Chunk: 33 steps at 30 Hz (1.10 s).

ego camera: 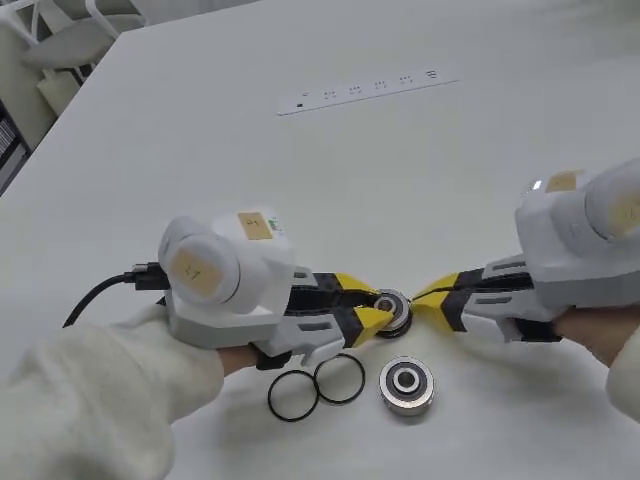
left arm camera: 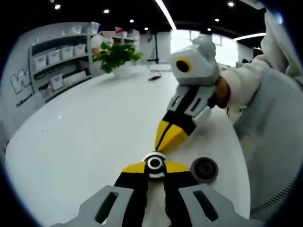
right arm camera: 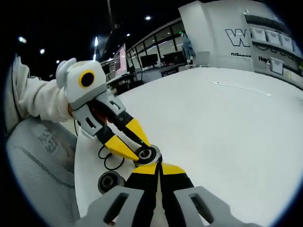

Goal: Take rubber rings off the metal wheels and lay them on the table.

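Note:
My left gripper [ego camera: 378,311] is shut on a small metal wheel [ego camera: 393,308] with a dark rubber ring on its rim, held just above the white table [ego camera: 300,200]. From the right, my right gripper [ego camera: 418,297] comes in with its jaws shut, and its yellow tips touch the wheel's edge; whether they pinch the ring is unclear. In the left gripper view the wheel [left arm camera: 155,162] sits between my own tips, with the right gripper [left arm camera: 163,142] above it. A second wheel [ego camera: 406,385] stands on the table in front. Two loose black rubber rings [ego camera: 293,395] [ego camera: 340,378] lie to its left.
A white power strip [ego camera: 365,90] lies far across the table. White chairs [ego camera: 70,40] stand beyond the far left corner. A black cable [ego camera: 100,292] trails from the left gripper. A potted plant [left arm camera: 116,54] sits at the table's far end.

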Tool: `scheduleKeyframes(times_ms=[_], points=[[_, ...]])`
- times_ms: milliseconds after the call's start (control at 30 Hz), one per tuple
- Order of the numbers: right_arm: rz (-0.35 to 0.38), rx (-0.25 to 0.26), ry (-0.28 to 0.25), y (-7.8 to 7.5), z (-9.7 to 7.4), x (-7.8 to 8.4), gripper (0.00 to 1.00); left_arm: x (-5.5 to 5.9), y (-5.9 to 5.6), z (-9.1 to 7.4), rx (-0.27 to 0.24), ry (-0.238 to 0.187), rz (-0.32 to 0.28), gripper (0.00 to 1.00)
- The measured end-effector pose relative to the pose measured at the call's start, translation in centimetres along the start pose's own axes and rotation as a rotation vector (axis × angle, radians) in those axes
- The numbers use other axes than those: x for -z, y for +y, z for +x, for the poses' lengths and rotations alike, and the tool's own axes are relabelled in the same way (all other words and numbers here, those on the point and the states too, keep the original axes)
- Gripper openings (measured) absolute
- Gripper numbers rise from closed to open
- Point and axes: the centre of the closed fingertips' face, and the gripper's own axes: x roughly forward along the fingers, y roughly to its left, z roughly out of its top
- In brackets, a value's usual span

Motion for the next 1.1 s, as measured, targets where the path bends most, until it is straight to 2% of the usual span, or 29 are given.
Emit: scheduleKeyframes(times_ms=[67,233,433,533,1100], points=[[0.046,-0.011,-0.016,0.1,0.0,-0.3,0.0,0.0,0.0,0.0,0.0,-0.001,0.0,0.12],[0.094,-0.018,-0.024,0.4,0.0,-0.3,0.0,0.0,0.0,0.0,0.002,-0.003,-0.001,0.12],[0.076,-0.018,-0.022,0.9,-0.1,-0.4,0.0,0.0,0.0,0.0,0.005,-0.001,0.0,0.12],[0.116,-0.033,-0.039,1.1,-0.2,-0.5,0.0,0.0,-0.1,0.1,0.0,0.001,0.008,0.12],[0.117,-0.059,-0.056,1.9,-0.3,-1.0,0.0,0.0,0.0,0.1,0.002,0.0,0.008,0.12]])
